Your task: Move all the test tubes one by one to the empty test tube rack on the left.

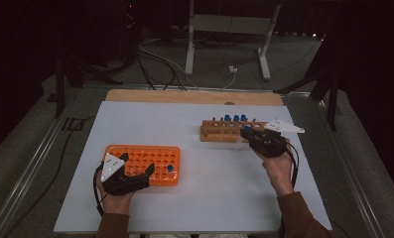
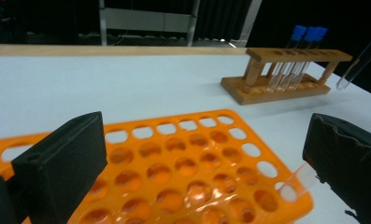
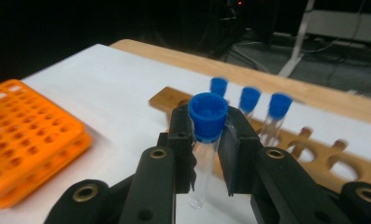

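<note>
A glossy orange plastic rack (image 2: 183, 163), a smooth pale wooden rack (image 2: 286, 70) and a clear blue-capped tube (image 3: 205, 140) stand on matt white tabletop (image 1: 204, 193).

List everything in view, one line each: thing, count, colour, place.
Table: one, white top with a wooden far edge, centre.
Orange rack: one, orange plastic, many holes, near left of the table.
Tube in the orange rack: one, clear with blue cap, right end of that rack.
Wooden rack: one, light wood, far right of the table.
Tubes in the wooden rack: three, clear with blue caps, upright in a row.
Held tube: one, clear with blue cap, between the right gripper's fingers.
Metal frame: one, pale grey, on the floor beyond the table.
Cables: several, dark and white, floor.
Left gripper: black, open, over the orange rack.
Right gripper: black, beside the wooden rack.
</note>
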The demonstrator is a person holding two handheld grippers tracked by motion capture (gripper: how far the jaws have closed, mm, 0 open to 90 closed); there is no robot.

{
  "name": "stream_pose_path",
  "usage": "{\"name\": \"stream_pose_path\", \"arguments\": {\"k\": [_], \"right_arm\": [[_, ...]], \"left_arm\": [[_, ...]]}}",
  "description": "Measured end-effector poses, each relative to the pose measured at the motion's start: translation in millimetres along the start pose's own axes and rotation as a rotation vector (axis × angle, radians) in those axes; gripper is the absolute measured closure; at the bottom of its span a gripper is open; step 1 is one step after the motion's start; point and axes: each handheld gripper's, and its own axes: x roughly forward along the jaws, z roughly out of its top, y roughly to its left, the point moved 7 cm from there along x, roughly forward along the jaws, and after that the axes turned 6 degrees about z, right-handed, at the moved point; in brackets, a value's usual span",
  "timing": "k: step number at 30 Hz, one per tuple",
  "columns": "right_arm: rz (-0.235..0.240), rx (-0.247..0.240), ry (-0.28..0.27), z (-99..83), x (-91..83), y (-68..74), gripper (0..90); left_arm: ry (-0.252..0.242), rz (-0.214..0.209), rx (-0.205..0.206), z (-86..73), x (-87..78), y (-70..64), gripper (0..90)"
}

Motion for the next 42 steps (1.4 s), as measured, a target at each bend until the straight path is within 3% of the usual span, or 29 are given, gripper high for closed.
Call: {"name": "stream_pose_path", "arguments": {"k": [6, 18, 26, 31, 37, 42], "right_arm": [[0.028, -0.005, 0.028, -7.0, 1.9, 7.5, 76.1], [0.097, -0.027, 0.09, -12.1, 13.1, 37.0, 76.0], [0.139, -0.034, 0.111, -12.0, 16.2, 53.6, 76.0], [0.157, -0.029, 0.112, -11.0, 16.3, 60.3, 76.0], [0.191, -0.028, 0.105, -6.2, 12.8, 71.4, 76.0], [0.226, -0.044, 0.11, -4.8, 12.6, 84.3, 76.0]], "left_arm": [[-0.015, -0.036, 0.039, 15.0, -0.7, -22.4, 1.3], [-0.012, -0.139, 0.121, 36.4, 14.0, -81.4, 5.1], [-0.002, -0.138, 0.2, 32.7, 26.7, -113.6, 7.9], [0.003, -0.183, 0.213, 28.1, 33.9, -130.3, 12.3], [0.02, -0.201, 0.247, 23.2, 42.8, -148.9, 17.4], [0.031, -0.203, 0.289, 21.2, 51.0, -161.1, 31.7]]}}
